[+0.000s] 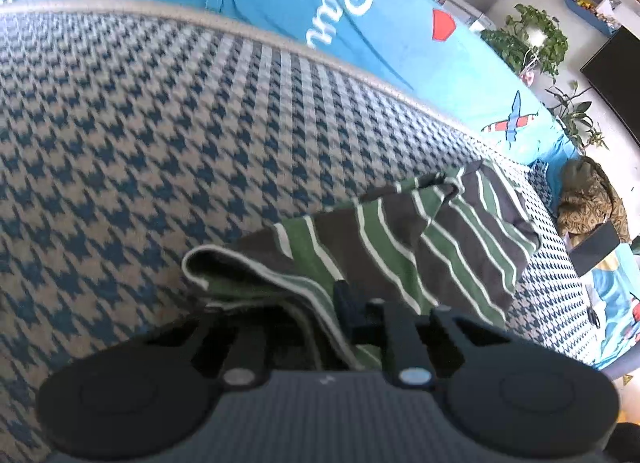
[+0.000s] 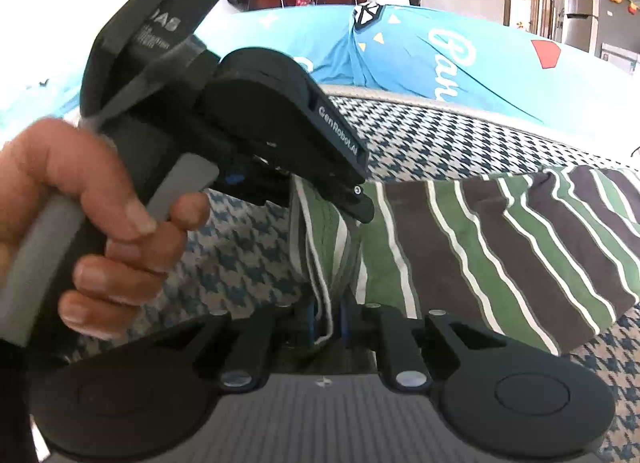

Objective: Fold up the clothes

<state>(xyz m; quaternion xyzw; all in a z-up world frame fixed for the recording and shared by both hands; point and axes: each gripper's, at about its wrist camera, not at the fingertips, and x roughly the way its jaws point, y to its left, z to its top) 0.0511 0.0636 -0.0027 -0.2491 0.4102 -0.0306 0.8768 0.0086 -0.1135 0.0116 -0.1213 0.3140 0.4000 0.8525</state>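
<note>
- Nearest the right wrist camera, the right gripper (image 2: 329, 313) is clamped on a bunched, doubled edge of the striped garment (image 2: 500, 243), with the cloth pinched between its blue-lined pads.
- Nearest the left wrist camera, the left gripper (image 1: 352, 311) is also pressed together on cloth: a rolled hem of the same striped garment (image 1: 420, 231) runs down into its closed pads.
- The garment, in green, dark grey and thin white stripes, lies on the houndstooth cover (image 1: 160, 143); its near edge is gathered in the 2 grippers and the rest spreads away to the far right.
- Judged from its wrinkles and the way the hem curls over, it is light, thin and limp. It should drape and sag wherever it is unsupported, and it looks neither slippery nor fragile.
- The best hold seems to be on hems or corners, with the 2 grips set apart so the edge between them stays taut. The present grips sit close together on a bunch, which may let the cloth fold unevenly.
- In the right wrist view, the person's hand (image 2: 92, 223) holds the handle of the left gripper (image 2: 362, 209), just to the left of the garment.
- Beyond the cover lies a bright blue sheet (image 1: 400, 43) with white lettering, and farther off are potted plants (image 1: 532, 39).
</note>
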